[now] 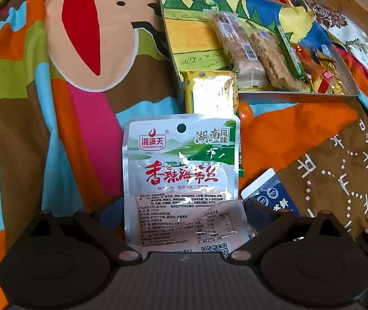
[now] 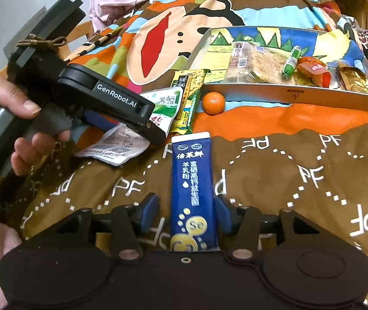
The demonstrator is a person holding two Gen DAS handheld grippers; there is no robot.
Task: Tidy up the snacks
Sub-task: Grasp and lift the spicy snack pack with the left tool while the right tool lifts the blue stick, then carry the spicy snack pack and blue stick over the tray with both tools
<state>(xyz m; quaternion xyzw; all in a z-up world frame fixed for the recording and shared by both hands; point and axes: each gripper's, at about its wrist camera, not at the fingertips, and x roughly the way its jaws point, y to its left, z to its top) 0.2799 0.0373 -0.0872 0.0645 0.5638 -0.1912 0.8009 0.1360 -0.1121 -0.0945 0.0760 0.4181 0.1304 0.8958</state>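
1. Two packs in play at once: left tool [image 1: 184, 211] clamped across the white seaweed packet [image 1: 181, 170], lifted clear of the printed bedcover [image 2: 287, 180]; right tool [image 2: 186, 214] apart around the blue milk powder sachet [image 2: 191, 180], right pad touching its edge, left pad just beside it, sachet flat on the bedcover.
2. Judged step: closing on the sachet, then carrying both packs to the metal-rimmed tray [image 2: 287, 93], well ahead and to the right, already partly filled along its near side.
3. Centre the right tool first so both pads meet the sachet together; otherwise likely to skid sideways on soft cloth.
4. Press down slightly before closing; thin sachet, easy to miss or to pinch cloth along with it.
5. Hold the left tool level; floppy foil, bent over at the grip, apt to slip if swung fast.
6. Lift over the tangerine [image 2: 213, 102] and the yellow-and-green snack packet [image 2: 187, 95] lying just before the tray rim; avoid nudging either.
7. Aim for the bare left half of the tray; release low.
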